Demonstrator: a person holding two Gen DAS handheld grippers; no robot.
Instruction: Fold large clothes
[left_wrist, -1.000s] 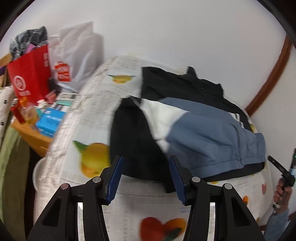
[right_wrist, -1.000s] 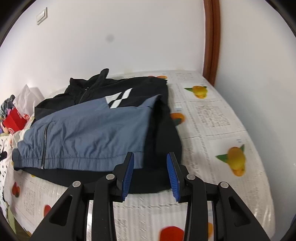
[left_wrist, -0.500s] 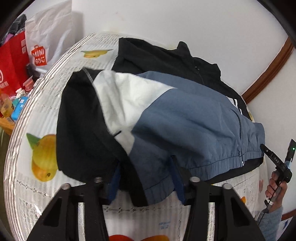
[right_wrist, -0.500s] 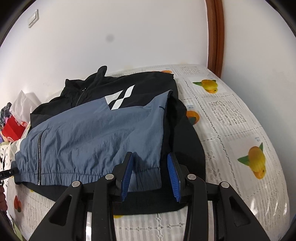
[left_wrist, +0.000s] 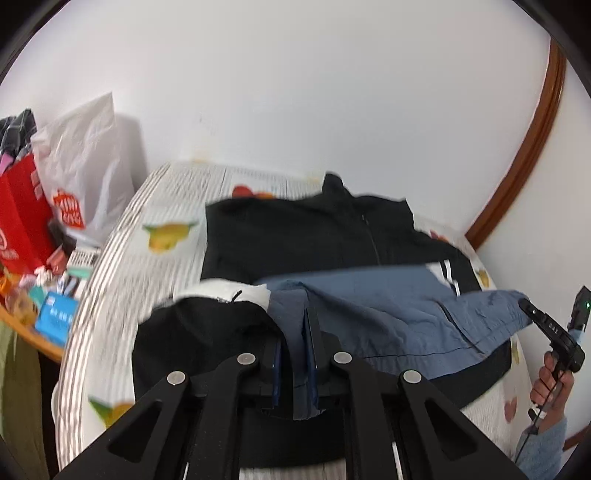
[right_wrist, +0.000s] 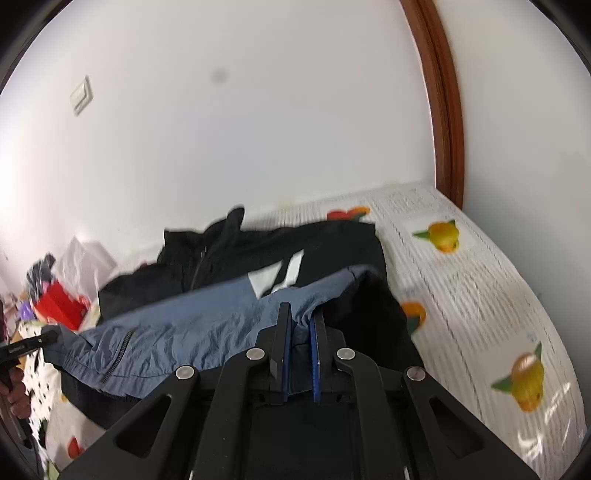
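My left gripper (left_wrist: 294, 345) has just been closing and now pinches the blue hem of the jacket (left_wrist: 369, 314) between its blue pads, with a fold of cloth bunched in the narrow gap. My right gripper (right_wrist: 300, 334) has just been closing too, and it clamps the same blue hem near the other side, where the black sleeve hangs beside it. The jacket lies on the bed (left_wrist: 155, 258), collar towards the white wall (left_wrist: 295, 92); its black upper part rests flat on the fruit-print cover, while the blue lower part is lifted off it and stretched between my two grippers. A white panel and a black sleeve droop just left of my left gripper. In the left wrist view my right hand (left_wrist: 552, 380) grips its handle at the far right edge. Beyond the bed's left side stand a red bag (left_wrist: 22, 218) and a white plastic bag (left_wrist: 85, 162). A brown door frame (right_wrist: 439, 110) runs up the wall on the right.
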